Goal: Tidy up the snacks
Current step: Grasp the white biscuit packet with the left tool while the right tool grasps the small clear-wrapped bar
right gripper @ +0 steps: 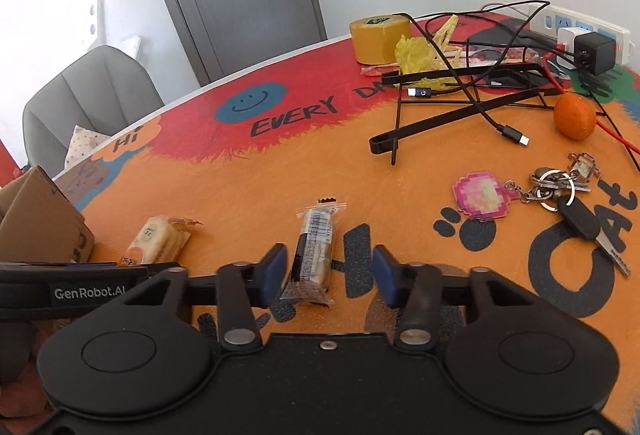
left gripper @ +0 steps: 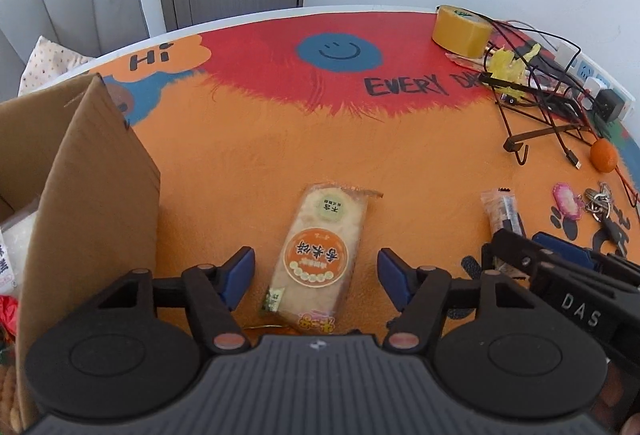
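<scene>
A rice cracker packet [left gripper: 320, 259] with an orange round label lies flat on the orange table mat. My left gripper [left gripper: 316, 275] is open, its blue pads on either side of the packet, apart from it. The packet also shows in the right wrist view [right gripper: 158, 239]. A small clear-wrapped snack bar [right gripper: 314, 251] lies between the open jaws of my right gripper [right gripper: 330, 271], nearer the left pad. The bar also shows in the left wrist view [left gripper: 502, 211]. A cardboard box [left gripper: 80, 195] stands open at the left with bagged snacks inside.
At the right lie a key ring with a pink charm [right gripper: 482, 195], an orange [right gripper: 574, 115], a black wire stand [right gripper: 460, 103] with cables, yellow tape [right gripper: 378, 37] and a power strip [right gripper: 580, 31]. A grey chair [right gripper: 88, 95] stands behind the table.
</scene>
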`<state>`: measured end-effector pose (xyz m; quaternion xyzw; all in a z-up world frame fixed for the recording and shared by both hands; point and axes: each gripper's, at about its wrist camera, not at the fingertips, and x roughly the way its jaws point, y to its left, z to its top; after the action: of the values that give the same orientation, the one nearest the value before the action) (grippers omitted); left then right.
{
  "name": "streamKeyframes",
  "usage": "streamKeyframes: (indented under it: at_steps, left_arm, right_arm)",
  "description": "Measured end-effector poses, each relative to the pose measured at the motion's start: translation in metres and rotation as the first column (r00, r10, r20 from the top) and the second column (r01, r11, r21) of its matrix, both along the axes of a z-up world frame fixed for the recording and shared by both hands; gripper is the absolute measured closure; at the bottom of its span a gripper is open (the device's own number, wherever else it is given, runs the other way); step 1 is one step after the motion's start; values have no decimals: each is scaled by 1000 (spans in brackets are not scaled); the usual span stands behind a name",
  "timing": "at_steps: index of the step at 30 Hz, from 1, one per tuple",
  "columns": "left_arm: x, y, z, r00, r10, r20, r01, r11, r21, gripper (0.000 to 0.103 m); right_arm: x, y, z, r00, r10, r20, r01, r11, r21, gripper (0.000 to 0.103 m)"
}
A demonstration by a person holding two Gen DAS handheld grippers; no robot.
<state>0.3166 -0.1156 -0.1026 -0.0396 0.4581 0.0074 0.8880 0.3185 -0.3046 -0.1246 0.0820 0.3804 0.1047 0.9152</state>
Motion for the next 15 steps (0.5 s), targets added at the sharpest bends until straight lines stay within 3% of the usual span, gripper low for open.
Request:
streamKeyframes:
  at_steps: [2,6,15]
  left_arm:
    - [-1,0,0,1000,5,9,-5,1000,9,43]
    - [-4,2,2,1000,6,28,-5,1000,-17,69]
    - [-15,-1,14,998,-11,66,14,999,-39,69]
  right_arm:
    - [-1,-2,0,1000,3,-4,-3,1000,19,77]
    - [-4,-5,-1,1000,-2,-2,2,999,37,82]
    - [-16,-13,6,1000,-29,4,28,997,75,83]
